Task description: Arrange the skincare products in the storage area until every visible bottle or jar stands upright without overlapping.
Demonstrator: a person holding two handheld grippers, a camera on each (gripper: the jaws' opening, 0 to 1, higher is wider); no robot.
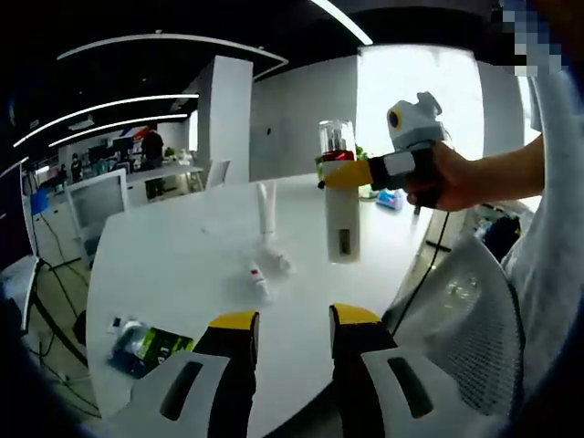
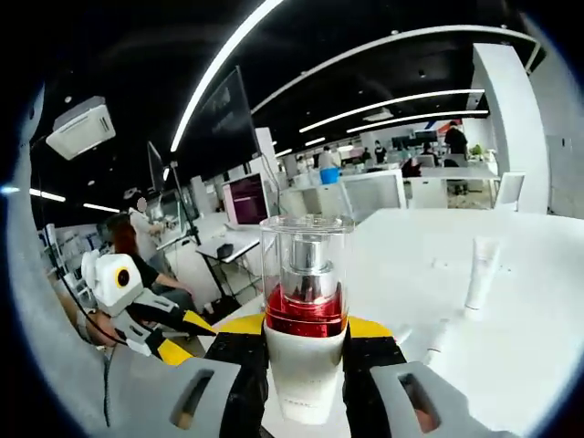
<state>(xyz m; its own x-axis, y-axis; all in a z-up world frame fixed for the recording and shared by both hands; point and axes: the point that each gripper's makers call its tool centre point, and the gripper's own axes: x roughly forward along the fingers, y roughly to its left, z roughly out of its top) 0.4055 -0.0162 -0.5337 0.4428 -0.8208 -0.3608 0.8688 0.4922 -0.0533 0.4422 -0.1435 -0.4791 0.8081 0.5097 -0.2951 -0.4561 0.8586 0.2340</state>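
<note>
My right gripper (image 2: 306, 330) is shut on a white pump bottle (image 2: 306, 365) with a red collar and a clear cap. In the left gripper view that bottle (image 1: 342, 219) hangs upright above the white table (image 1: 173, 265), and a hand holds the right gripper (image 1: 349, 173) coming in from the right. A white tube (image 1: 266, 208) stands upright near the table's middle; it is also in the right gripper view (image 2: 481, 269). Two small items lie flat beside it: a small white tube with a red mark (image 1: 260, 278) and a white piece (image 1: 279, 262). My left gripper (image 1: 294, 319) is open and holds nothing.
A dark green packet (image 1: 148, 348) lies at the table's near left edge. A mesh chair back (image 1: 465, 319) stands at the right. Office desks, monitors (image 2: 248, 199) and people are beyond the table. The left gripper (image 2: 181, 336) shows low on the left in the right gripper view.
</note>
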